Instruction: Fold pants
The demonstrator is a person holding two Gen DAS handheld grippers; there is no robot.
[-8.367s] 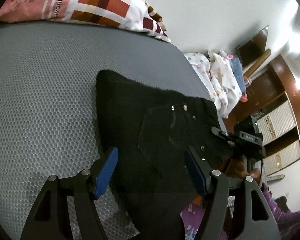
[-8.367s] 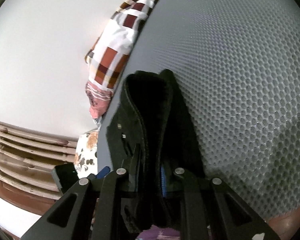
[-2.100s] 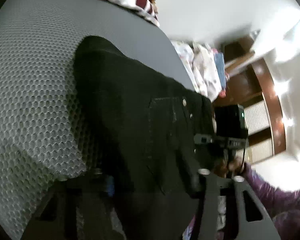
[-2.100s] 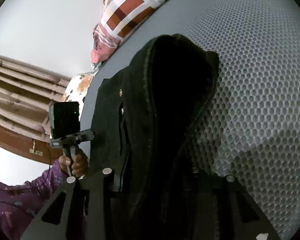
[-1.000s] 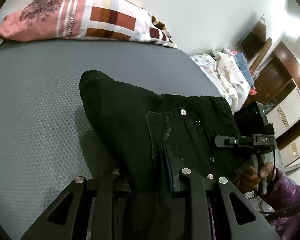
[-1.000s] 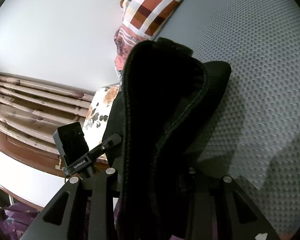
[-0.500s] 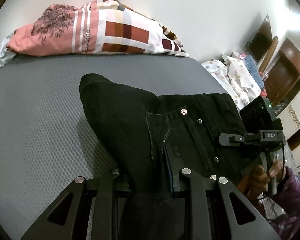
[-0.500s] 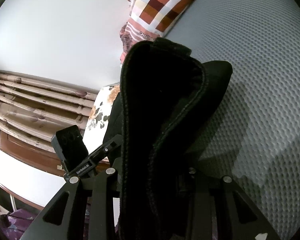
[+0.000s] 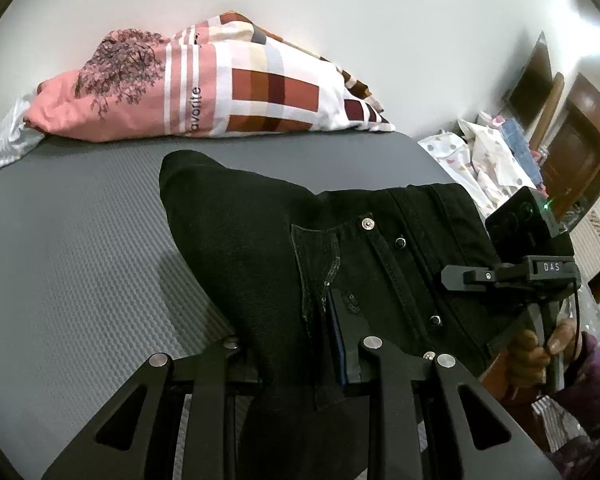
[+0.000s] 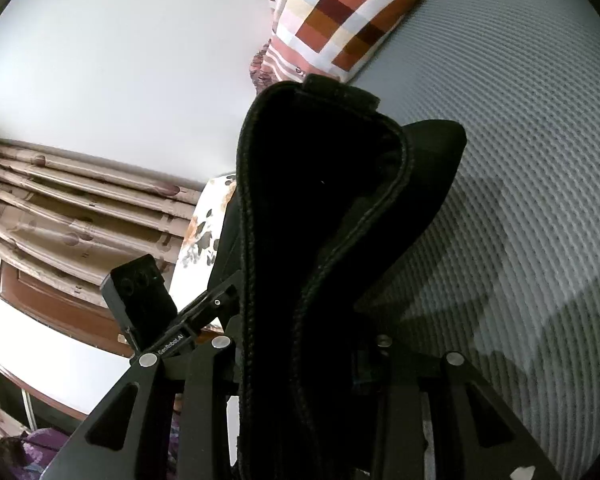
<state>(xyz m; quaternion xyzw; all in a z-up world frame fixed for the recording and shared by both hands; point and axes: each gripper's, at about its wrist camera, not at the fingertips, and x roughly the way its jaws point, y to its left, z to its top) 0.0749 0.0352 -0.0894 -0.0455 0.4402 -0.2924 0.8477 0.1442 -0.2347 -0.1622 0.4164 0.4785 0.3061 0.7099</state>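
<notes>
The black pants (image 9: 260, 248) are folded and lifted above the grey mat (image 9: 68, 248); their far fold still droops toward it. My left gripper (image 9: 296, 344) is shut on the pants near the pocket seam and rivets. My right gripper (image 10: 304, 360) is shut on the thick waistband edge of the pants (image 10: 320, 200), which rises in front of the lens and hides the fingertips. The right gripper also shows in the left wrist view (image 9: 528, 264), held by a hand at the pants' right edge. The left gripper shows in the right wrist view (image 10: 168, 320).
A patchwork pink and brown pillow (image 9: 220, 100) lies at the far edge of the mat, also in the right wrist view (image 10: 340, 20). A pile of spotted clothes (image 9: 484, 160) sits to the right. Brown curtains (image 10: 60, 208) and wooden furniture stand beyond the bed.
Both grippers have risen a little with the pants, tilting the views up; more of the pillow and wall show. Both grips stay shut on the cloth.
</notes>
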